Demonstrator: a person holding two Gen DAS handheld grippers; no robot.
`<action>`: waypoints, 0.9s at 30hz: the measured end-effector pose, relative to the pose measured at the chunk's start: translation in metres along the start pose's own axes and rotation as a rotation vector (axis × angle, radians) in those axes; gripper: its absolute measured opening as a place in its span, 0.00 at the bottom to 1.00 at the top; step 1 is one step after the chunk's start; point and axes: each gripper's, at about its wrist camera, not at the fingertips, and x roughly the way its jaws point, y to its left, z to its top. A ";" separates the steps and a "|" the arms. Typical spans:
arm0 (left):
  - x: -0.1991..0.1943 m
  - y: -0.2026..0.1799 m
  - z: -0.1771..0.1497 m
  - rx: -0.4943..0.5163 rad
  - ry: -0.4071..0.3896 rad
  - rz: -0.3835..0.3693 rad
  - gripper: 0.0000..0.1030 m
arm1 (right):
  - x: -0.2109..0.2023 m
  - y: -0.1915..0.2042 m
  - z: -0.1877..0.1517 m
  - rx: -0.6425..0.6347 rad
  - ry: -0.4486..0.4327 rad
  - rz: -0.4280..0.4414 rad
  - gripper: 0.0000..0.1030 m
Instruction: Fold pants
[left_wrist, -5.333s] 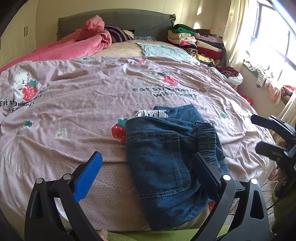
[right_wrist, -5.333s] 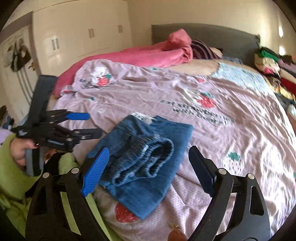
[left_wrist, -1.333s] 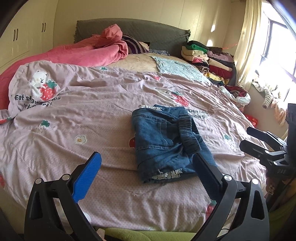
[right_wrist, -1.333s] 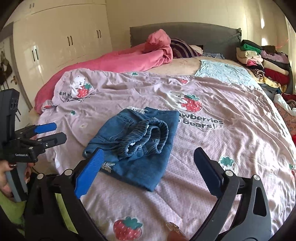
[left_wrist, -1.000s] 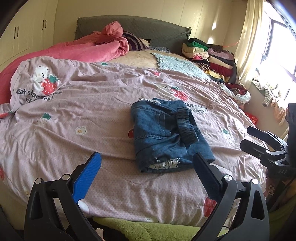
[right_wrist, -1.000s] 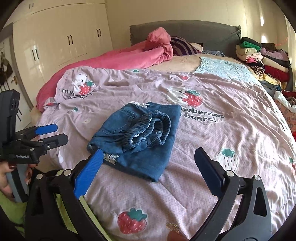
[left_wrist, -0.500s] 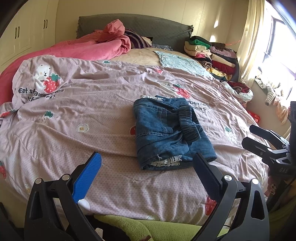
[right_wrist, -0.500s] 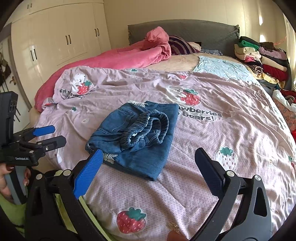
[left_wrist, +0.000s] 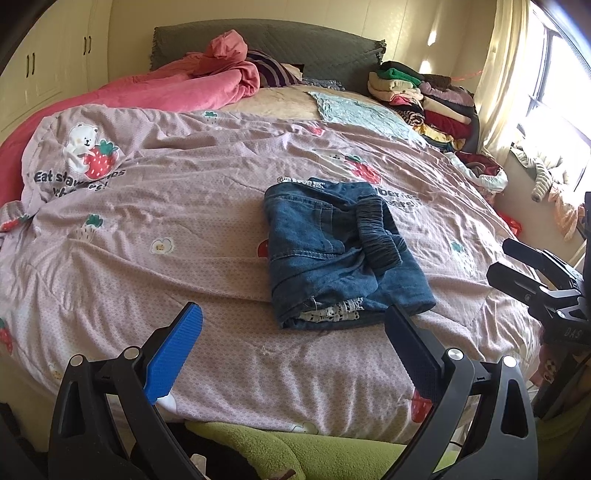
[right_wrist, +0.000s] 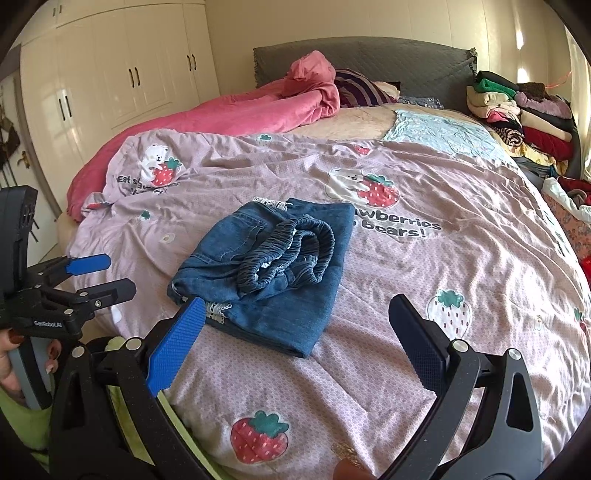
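Denim pants (left_wrist: 343, 251) folded on strawberry quilt (left_wrist: 184, 206), left gripper (left_wrist: 291, 343), right gripper (right_wrist: 295, 332) wide open, empty

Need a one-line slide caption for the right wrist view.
Folded jeans lie on the strawberry-print quilt; open right gripper hovers empty.

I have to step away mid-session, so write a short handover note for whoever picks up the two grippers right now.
Left gripper: open, empty, short of the bed edge.
Right gripper: open, empty, also clear of the cloth.
Jeans: folded into a compact bundle on the lilac strawberry quilt, elastic waistband bunched on top.
Done: the folding looks finished.
Left: perhaps flatten the waistband; otherwise nothing obvious.
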 end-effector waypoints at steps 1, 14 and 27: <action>0.000 0.000 0.000 0.001 0.002 0.007 0.96 | 0.000 0.000 0.000 0.000 0.000 0.002 0.91; 0.004 -0.002 -0.003 0.008 0.018 0.004 0.96 | 0.000 -0.004 -0.002 0.000 0.007 -0.010 0.91; 0.005 -0.001 -0.004 0.007 0.020 -0.013 0.96 | 0.005 -0.002 -0.002 0.001 0.019 -0.028 0.91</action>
